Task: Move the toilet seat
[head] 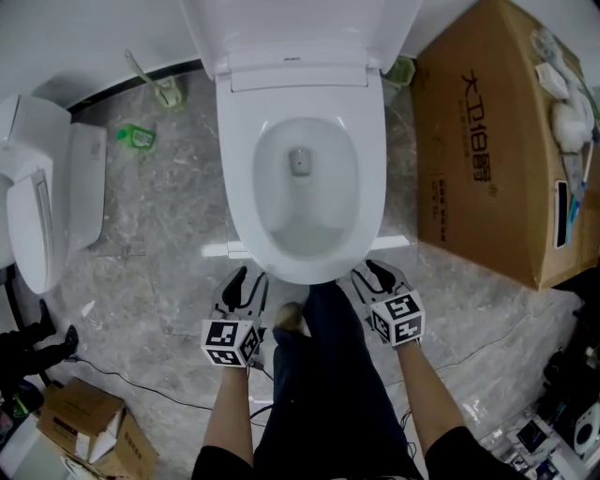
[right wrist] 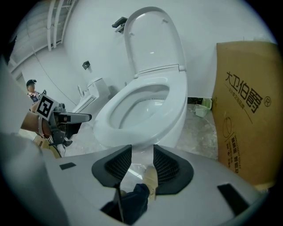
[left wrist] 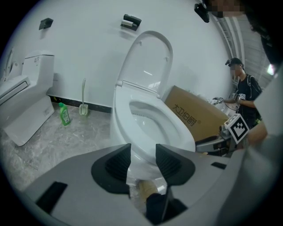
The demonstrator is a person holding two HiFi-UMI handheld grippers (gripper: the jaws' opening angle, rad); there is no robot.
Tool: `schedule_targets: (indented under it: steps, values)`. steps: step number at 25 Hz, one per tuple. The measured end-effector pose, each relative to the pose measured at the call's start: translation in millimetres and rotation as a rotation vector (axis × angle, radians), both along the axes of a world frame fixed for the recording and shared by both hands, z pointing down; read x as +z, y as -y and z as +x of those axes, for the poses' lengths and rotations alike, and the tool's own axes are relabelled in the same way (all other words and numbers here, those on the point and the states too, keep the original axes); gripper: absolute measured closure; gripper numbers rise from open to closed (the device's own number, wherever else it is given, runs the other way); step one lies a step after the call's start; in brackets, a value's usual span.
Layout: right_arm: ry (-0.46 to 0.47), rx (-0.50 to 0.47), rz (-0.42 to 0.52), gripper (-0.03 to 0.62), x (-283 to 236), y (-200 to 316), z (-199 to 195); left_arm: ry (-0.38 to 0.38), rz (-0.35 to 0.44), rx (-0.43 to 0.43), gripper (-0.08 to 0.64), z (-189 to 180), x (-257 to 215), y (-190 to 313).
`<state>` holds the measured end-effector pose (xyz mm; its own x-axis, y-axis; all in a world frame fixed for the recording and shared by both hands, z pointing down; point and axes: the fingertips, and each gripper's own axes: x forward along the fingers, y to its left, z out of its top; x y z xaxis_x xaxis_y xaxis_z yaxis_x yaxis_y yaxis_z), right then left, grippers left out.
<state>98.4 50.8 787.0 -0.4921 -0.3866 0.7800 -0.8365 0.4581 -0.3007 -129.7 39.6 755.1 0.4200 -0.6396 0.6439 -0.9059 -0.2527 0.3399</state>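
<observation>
Ahead, glossy white oval toilet seat (head: 236, 178), left gripper (head: 251, 277) and right gripper (head: 366, 272) both released, empty

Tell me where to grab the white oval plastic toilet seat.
Probably its front lip, approached from the front, one jaw slipped underneath: the white oval plastic toilet seat lies flat on the bowl and hinges at the back, beneath the raised lid.

- The floor (head: 159, 244) is grey stone with pale streaks.
- The wall (head: 84, 37) is plain white.
- A big brown box (head: 487, 141) stands at 3 o'clock.
- Another white toilet (head: 42, 197) sits at 9 o'clock, a green bottle (head: 137, 137) at 10 o'clock.
</observation>
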Motion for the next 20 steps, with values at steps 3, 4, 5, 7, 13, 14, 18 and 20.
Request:
schedule_targets:
  steps: [3, 4, 5, 7, 13, 14, 18, 20]
  values:
    - [-0.033, -0.014, -0.009, 0.44, 5, -4, 2, 0.004, -0.002, -0.004, 0.385, -1, 2, -1]
    - [-0.038, -0.014, -0.009, 0.443, 7, -4, 1, 0.005, -0.003, -0.004, 0.385, -1, 2, -2]
    - [-0.038, -0.011, -0.006, 0.445, 9, -4, 0, 0.005, -0.003, -0.002, 0.385, 0, 3, -2]
    - [-0.033, -0.011, 0.001, 0.45, 10, -3, -2, 0.003, -0.005, -0.001, 0.385, 1, 4, -4]
    - [0.019, 0.029, -0.003, 0.469, 11, -4, -5, 0.005, -0.027, 0.012, 0.385, 0, 12, -10]
    - [0.022, 0.031, -0.008, 0.469, 11, -4, -5, 0.005, -0.032, 0.018, 0.381, 0, 14, -11]
    - [-0.012, -0.009, -0.011, 0.487, 8, -4, -7, 0.008, -0.048, 0.066, 0.356, 2, 22, -14]
    - [-0.023, -0.03, -0.001, 0.503, 5, -5, -9, 0.029, -0.057, 0.106, 0.347, 0, 27, -17]
